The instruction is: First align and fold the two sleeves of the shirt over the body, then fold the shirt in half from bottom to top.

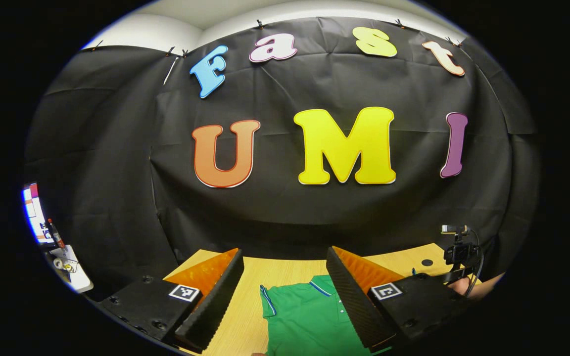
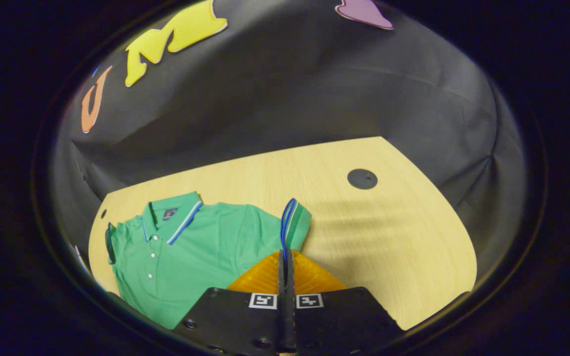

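a: where's the shirt right now?

b: flat on the wooden table, collar toward the black cloth wall, buttons up. in the right gripper view its body lies left of the fingers and one sleeve reaches right up to them.

a: and the right gripper?

b: its fingers are pressed together with the striped cuff of that sleeve caught between them; the cuff stands up out of the tips. so it is gripping the sleeve.

a: the left gripper?

b: spread wide, holding nothing. in the left gripper view it hangs above the shirt, near the collar and the other short sleeve, not touching either as far as i can see.

a: so which step is this?

b: i'd judge the first one, the sleeve fold. the right side is pinched and ready; the left side has no grip yet.

a: what does the next move need?

b: probably the left one lowers onto its own cuff and closes, then both sleeves are carried inward over the chest, kept level so the edges line up. lifting too high could drag the body and wrinkle it. the bottom-to-top fold is not yet begun.
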`<act>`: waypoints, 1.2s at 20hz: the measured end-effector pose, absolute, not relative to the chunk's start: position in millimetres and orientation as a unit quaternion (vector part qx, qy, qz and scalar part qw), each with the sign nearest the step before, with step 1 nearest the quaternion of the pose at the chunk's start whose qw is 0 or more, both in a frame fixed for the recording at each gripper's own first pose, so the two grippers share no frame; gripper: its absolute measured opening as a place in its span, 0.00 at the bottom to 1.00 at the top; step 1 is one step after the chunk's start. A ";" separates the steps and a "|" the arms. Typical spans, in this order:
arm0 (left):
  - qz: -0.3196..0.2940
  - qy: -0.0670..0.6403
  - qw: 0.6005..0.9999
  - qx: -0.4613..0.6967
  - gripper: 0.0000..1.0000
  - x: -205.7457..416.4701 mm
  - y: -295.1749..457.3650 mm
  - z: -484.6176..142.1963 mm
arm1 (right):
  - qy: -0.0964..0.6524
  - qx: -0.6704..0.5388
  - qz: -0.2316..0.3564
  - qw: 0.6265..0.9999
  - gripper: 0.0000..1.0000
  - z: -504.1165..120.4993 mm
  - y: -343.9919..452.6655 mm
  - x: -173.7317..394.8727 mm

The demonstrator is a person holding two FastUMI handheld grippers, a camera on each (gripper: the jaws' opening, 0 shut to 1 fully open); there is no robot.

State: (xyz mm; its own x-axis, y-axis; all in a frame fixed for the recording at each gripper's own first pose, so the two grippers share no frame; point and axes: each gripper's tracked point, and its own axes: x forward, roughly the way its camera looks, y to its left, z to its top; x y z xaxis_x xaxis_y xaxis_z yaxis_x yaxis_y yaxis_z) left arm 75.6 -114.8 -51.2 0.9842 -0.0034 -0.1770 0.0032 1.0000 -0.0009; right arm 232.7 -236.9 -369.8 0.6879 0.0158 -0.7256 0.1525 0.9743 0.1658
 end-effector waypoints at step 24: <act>-0.001 0.107 0.993 -0.052 1.00 46.1 -60.9 -62.2 | 0.217 0.021 0.041 0.975 0.96 -151.8 -69.6 159.7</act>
